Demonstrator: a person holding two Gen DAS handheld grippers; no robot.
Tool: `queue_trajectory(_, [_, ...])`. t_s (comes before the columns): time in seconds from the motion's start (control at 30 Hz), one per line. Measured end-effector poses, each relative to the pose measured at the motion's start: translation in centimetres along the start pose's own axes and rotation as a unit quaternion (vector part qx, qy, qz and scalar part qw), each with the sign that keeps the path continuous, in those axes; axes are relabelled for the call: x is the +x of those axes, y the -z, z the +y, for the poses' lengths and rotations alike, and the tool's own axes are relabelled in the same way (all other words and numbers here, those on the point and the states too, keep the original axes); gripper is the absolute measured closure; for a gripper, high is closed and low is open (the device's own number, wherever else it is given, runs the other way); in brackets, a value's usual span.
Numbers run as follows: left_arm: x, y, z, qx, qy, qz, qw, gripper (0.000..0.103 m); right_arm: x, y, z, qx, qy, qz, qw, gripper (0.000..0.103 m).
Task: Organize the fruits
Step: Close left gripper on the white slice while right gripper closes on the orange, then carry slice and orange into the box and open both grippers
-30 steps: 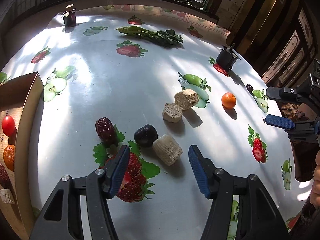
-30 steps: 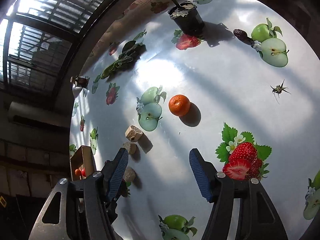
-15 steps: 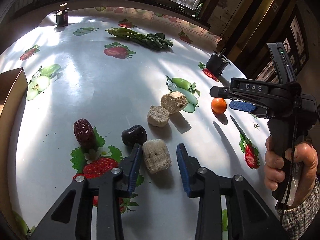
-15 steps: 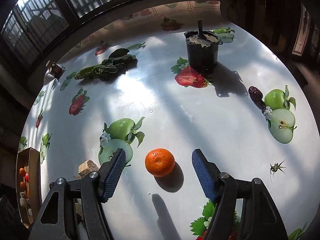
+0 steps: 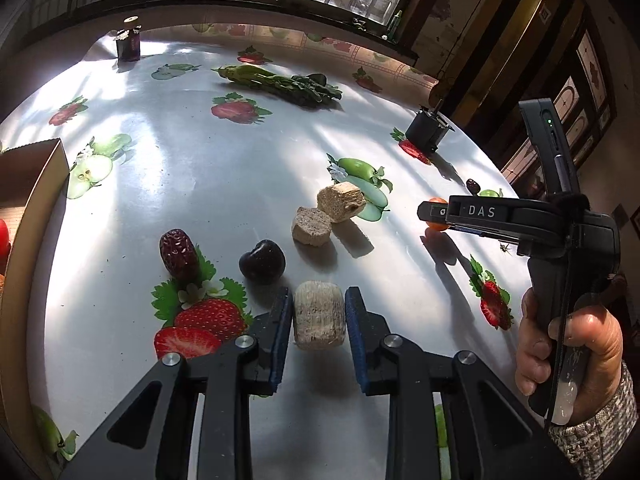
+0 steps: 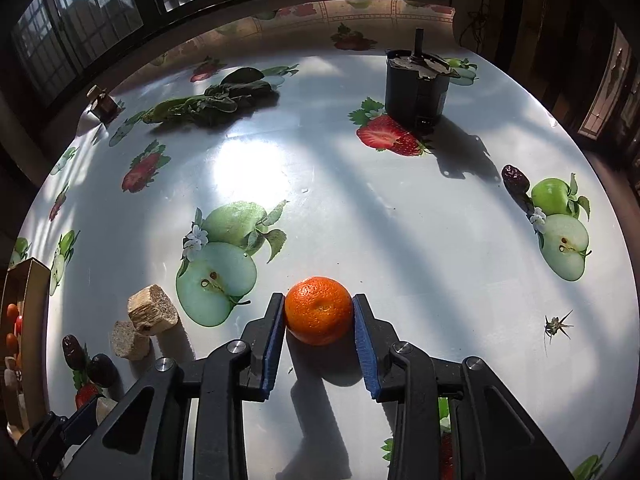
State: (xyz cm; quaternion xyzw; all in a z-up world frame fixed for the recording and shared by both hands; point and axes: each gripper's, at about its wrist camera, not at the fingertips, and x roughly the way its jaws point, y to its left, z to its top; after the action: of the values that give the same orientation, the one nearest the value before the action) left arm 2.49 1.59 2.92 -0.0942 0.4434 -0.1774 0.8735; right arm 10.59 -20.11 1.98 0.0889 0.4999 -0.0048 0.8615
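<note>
My left gripper [image 5: 316, 316] is shut on a pale beige chunk [image 5: 319, 314] that rests on the fruit-print table. A dark plum [image 5: 262, 260] and a red date [image 5: 178, 253] lie just beyond it to the left. Two more beige chunks [image 5: 326, 212] lie further out. My right gripper [image 6: 319, 320] is shut on a small orange [image 6: 319, 310] on the table; it also shows in the left wrist view [image 5: 436, 216]. A cardboard box [image 5: 28, 216] with small fruits stands at the left edge.
A bundle of leafy greens [image 5: 280, 82] lies at the back. A black pot [image 6: 418, 88] stands back right, a small dark jar [image 5: 128, 44] back left. Another date [image 6: 515, 179] lies at the right, near an insect [image 6: 556, 325].
My left gripper moved forward and closed on the near beige chunk. My right gripper advanced to the orange and closed on it.
</note>
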Motion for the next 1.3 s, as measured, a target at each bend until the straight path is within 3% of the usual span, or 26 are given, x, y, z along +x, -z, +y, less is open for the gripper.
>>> queue_trajectory(0.23, [-5.9,1.5,1.2,-0.010,0.006,-0.029,0.9995,0.077,-6.5,2.5,1.6,-0.003,-0.045,-0.030,0.999,0.068])
queue_trajectory(0.37, [-10.1,3.2,4.5,-0.037,-0.017,-0.051,0.9979,0.077,-10.2,4.8,4.0,-0.010,-0.090,-0.034,0.995,0.068])
queue_trajectory(0.5, [-14.4,4.6,10.0,-0.086,-0.059,-0.073,0.9919,0.077,-12.3,7.2,8.2,-0.041,-0.127,-0.032,0.990,0.067])
queue_trajectory(0.67, [-18.5,6.5,17.4,-0.137,-0.145,-0.098,0.9750,0.077,-12.9,9.7,15.3,-0.090,-0.189,-0.019,0.978,0.067])
queue_trajectory(0.77, [-19.3,7.7,20.8,-0.157,-0.184,-0.089,0.9662,0.077,-12.4,10.9,19.7,-0.121,-0.218,-0.013,0.968,0.067])
queue_trajectory(0.93, [-19.3,8.4,24.2,-0.169,-0.208,-0.072,0.9606,0.077,-10.3,13.1,26.4,-0.168,-0.252,0.013,0.953,0.067])
queue_trajectory(1.1, [-17.8,7.7,26.2,-0.164,-0.230,-0.045,0.9581,0.077,-8.0,15.6,31.6,-0.231,-0.243,0.023,0.942,0.067])
queue_trajectory(1.3, [-16.6,7.0,27.0,-0.159,-0.239,-0.030,0.9574,0.077,-5.3,17.6,34.6,-0.272,-0.227,0.049,0.934,0.067])
